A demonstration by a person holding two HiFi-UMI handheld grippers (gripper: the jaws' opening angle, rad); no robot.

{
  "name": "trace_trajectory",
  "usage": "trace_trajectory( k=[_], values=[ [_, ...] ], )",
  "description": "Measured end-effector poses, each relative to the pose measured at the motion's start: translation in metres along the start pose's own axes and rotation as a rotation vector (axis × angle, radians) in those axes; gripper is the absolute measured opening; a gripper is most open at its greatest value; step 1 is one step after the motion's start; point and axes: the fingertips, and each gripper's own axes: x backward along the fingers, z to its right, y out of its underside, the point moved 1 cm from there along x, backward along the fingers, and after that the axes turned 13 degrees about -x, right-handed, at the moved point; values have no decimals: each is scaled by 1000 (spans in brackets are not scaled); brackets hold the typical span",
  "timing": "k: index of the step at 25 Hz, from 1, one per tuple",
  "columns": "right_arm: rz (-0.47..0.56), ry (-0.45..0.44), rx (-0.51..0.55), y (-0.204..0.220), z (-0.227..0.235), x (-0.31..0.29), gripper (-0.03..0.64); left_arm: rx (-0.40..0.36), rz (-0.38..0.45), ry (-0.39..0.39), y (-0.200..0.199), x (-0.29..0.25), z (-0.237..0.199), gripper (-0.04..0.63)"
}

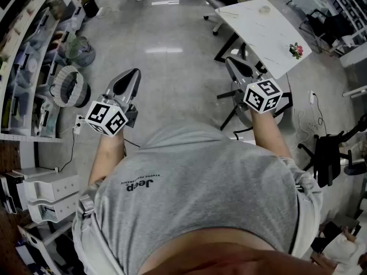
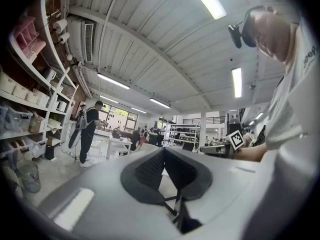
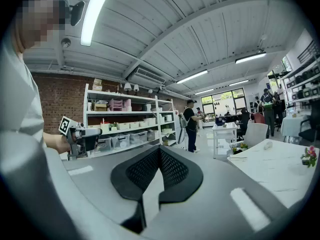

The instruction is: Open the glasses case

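Observation:
No glasses case shows clearly in any view. In the head view my left gripper [image 1: 131, 77] and my right gripper [image 1: 231, 63] are held out level in front of the person's grey shirt, above the floor. The left gripper [image 2: 164, 150] has its black pads meeting at the tips, with nothing between them. The right gripper [image 3: 159, 148] is likewise shut and empty. Each gripper view catches the other one: the right gripper's marker cube [image 2: 236, 140] and the left gripper [image 3: 80, 134].
A white table [image 1: 269, 33] stands ahead to the right, bearing a small flower pot [image 1: 296, 50] and a small pale object [image 1: 264, 8]. An office chair [image 1: 252, 105] sits below the right gripper. Shelving [image 1: 23, 67] lines the left side. People stand farther off [image 3: 191, 124].

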Motion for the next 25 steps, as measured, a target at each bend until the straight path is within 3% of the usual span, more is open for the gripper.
trace_trajectory(
  k=[15,19,20,22,25],
  values=[
    [-2,-10,13,-8,14,14,3,-18,-2,-10,-6,-14,21,57],
    [7,-22,0,-10,24,25,3,-10,3,23,-9,-23,39,73],
    [8,-26,-2,-11,26,29,3,-2,-4,33,-8,-27,45,137],
    [9,-36,-3,-12,33,38,3,12,-20,34,-6,-35,53,373],
    [4,-48,1,-12,41,50,3,13,-31,16,-3,-43,66,437]
  ],
)
